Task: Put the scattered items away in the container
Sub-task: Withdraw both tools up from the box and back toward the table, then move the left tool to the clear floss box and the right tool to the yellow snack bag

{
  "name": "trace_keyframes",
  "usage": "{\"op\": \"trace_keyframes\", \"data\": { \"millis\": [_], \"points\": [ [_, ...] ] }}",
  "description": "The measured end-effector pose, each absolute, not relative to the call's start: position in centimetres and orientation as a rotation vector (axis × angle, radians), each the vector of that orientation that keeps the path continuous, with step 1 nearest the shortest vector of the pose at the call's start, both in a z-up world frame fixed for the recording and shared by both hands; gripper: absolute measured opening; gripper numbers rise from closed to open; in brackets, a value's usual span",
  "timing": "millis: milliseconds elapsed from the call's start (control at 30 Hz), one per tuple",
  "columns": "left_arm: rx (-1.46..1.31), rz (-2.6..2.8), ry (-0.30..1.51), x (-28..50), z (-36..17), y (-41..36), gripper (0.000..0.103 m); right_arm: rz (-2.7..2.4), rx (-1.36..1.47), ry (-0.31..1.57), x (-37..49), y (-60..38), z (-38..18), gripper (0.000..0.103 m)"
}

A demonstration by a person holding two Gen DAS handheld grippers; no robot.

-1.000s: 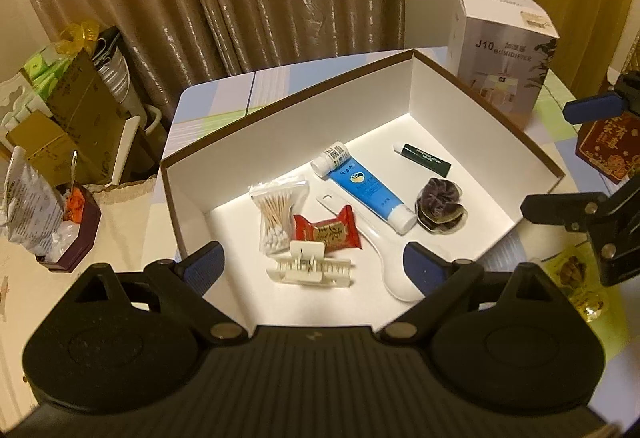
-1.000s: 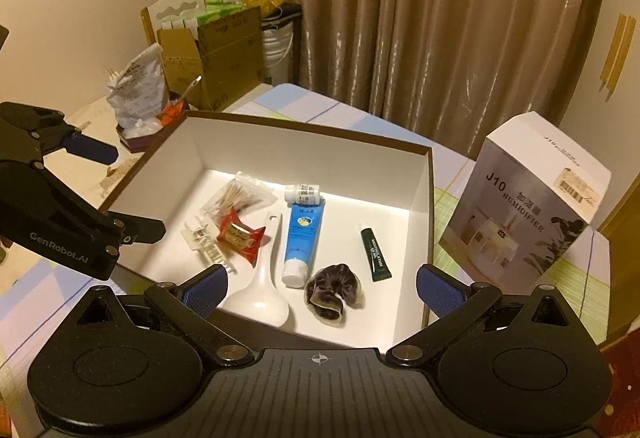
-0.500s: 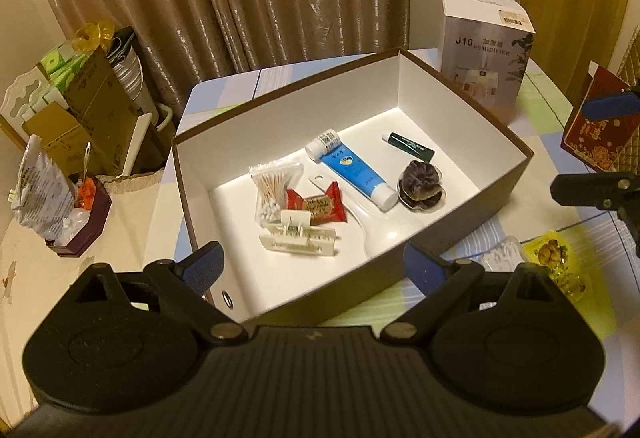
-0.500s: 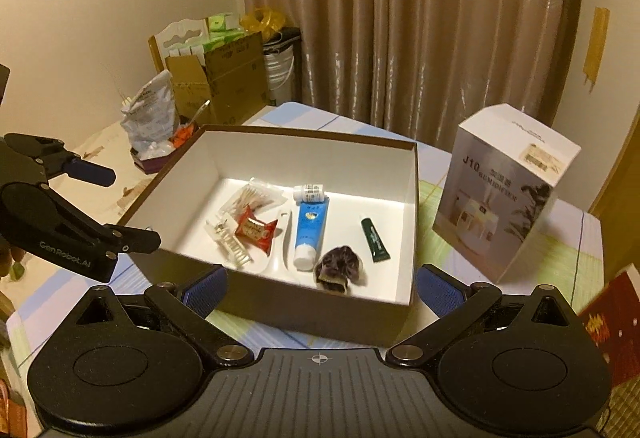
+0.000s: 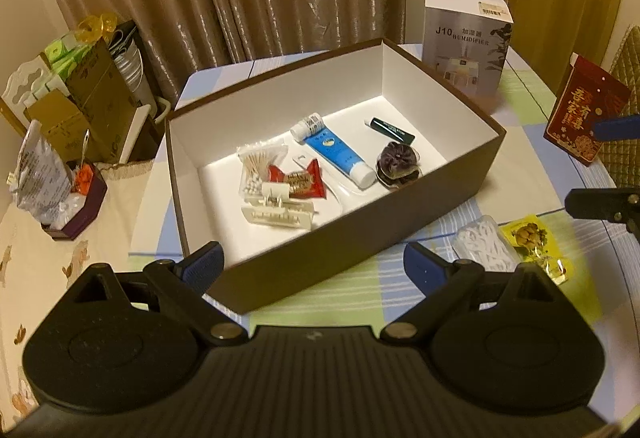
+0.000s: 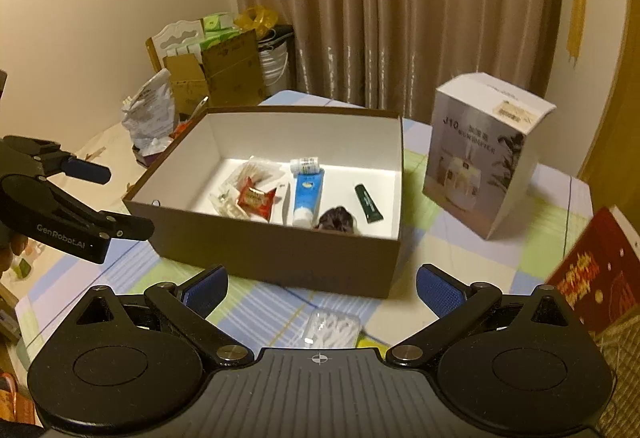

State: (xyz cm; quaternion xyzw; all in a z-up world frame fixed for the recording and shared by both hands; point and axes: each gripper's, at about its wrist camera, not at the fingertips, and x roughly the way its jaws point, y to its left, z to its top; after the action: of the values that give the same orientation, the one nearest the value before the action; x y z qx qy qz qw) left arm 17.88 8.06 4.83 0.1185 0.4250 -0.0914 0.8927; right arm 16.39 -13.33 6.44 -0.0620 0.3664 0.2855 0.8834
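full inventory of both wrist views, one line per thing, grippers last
box: 1, brown outside, white inside, table centre
cotton swabs: 1 bag, in box, left
red packet: 1, in box, beside swabs
hair clip: 1, cream, in box, near wall
spoon: 1, white, in box, partly hidden
blue tube: 1, white cap, in box, middle
green tube: 1, dark, in box, far right
scrunchie: 1, dark purple, in box, right
floss picks: 1 clear pack, white, table outside box
yellow packet: 1, table beside picks
humidifier carton: 1, white-grey, behind box
red envelope: 1, right edge
left gripper: open, empty
right gripper: open, empty
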Motion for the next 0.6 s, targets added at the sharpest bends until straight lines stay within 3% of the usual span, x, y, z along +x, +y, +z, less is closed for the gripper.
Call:
{"op": "trace_keyframes", "data": {
  "millis": [600],
  "points": [
    [0.18, -0.202, 0.996, 14.6, -0.8, 8.7, 0.095, 0.436, -0.024, 0.882, 13.0, -18.0, 0.7, 0.103]
  ]
}}
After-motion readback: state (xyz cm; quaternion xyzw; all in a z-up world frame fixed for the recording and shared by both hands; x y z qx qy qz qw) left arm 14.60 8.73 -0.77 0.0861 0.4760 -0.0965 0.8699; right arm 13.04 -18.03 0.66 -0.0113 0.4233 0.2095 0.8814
